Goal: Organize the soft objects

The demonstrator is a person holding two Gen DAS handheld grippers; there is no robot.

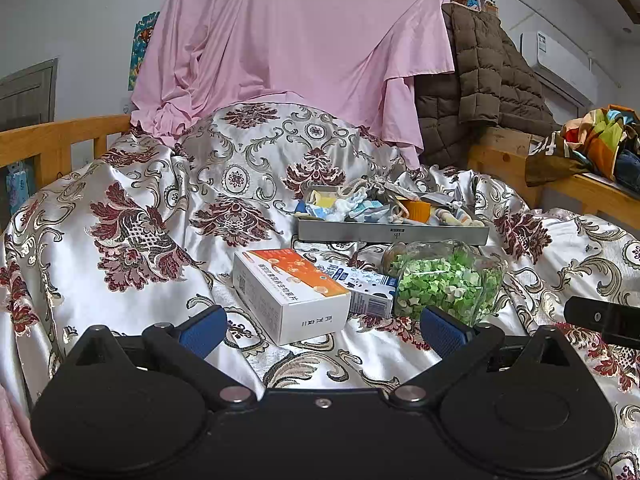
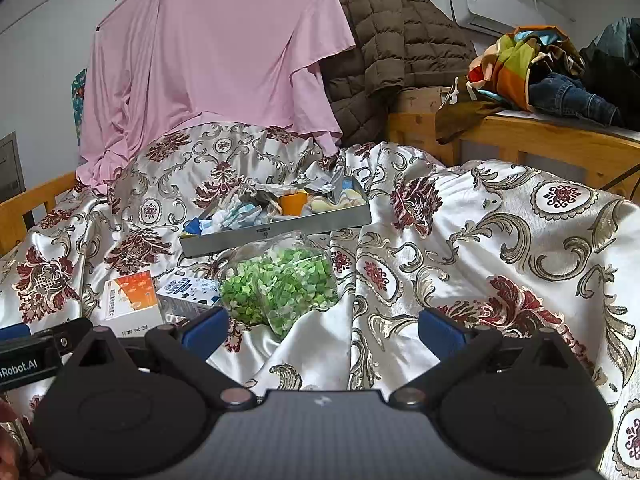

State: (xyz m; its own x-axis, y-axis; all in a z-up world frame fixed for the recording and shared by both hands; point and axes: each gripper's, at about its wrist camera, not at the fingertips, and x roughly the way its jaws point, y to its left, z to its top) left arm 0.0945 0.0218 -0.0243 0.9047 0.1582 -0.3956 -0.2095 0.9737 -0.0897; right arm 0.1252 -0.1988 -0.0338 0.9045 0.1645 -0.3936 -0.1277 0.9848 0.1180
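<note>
both jaws wide open and empty, left gripper [image 1: 323,330] and right gripper [image 2: 323,330] low over the bedspread [image 2: 500,248], soft stuff piled in the grey tray [image 1: 392,233], contents tangled, hard to identify.

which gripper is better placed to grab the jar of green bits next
Right, probably. The jar lies just ahead of the open right gripper, while the left gripper faces the orange-and-white box, with the jar off to its right.

Soft, even daylight, sharp focus, strong fisheye bending and dark corners.
</note>
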